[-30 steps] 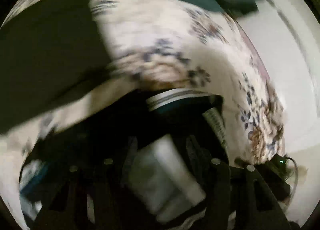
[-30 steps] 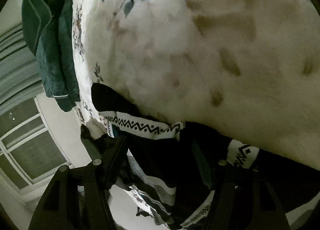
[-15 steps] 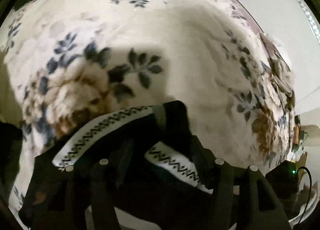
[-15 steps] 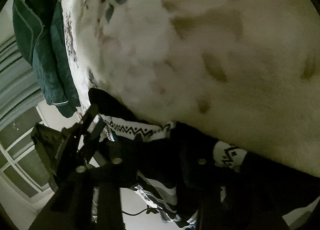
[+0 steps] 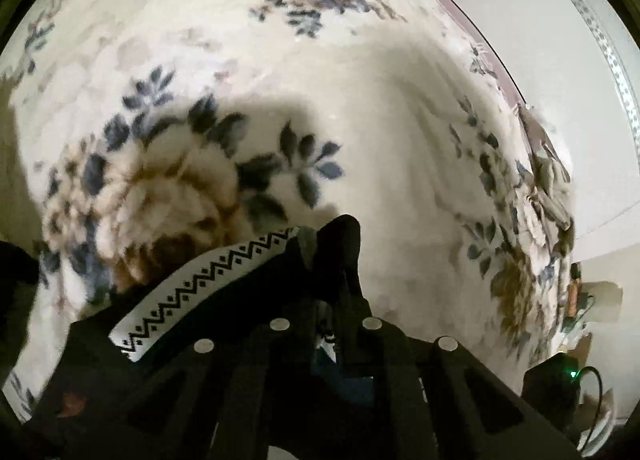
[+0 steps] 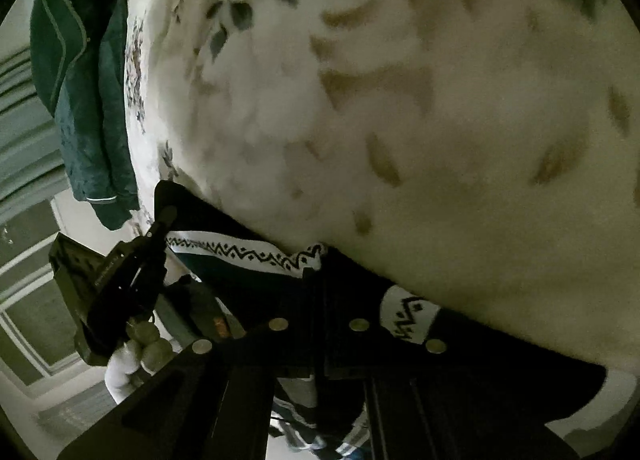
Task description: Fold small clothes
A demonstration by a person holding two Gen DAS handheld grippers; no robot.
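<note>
A small black garment with a white band of black zigzag pattern lies at the near edge of a white floral blanket. My left gripper is shut on a black corner of it. In the right wrist view the same garment shows its zigzag band. My right gripper is shut on the garment's dark edge. The left gripper also shows there at the left, at the garment's far corner.
A dark green jacket hangs over the blanket's far edge. A window and pale floor lie beyond. In the left wrist view a white wall borders the bed, with a dark device with a green light at lower right.
Both pairs of fingers have closed together on the garment. The left gripper has swung from over a dark heap onto the blanket, bringing the garment's corner with it.
</note>
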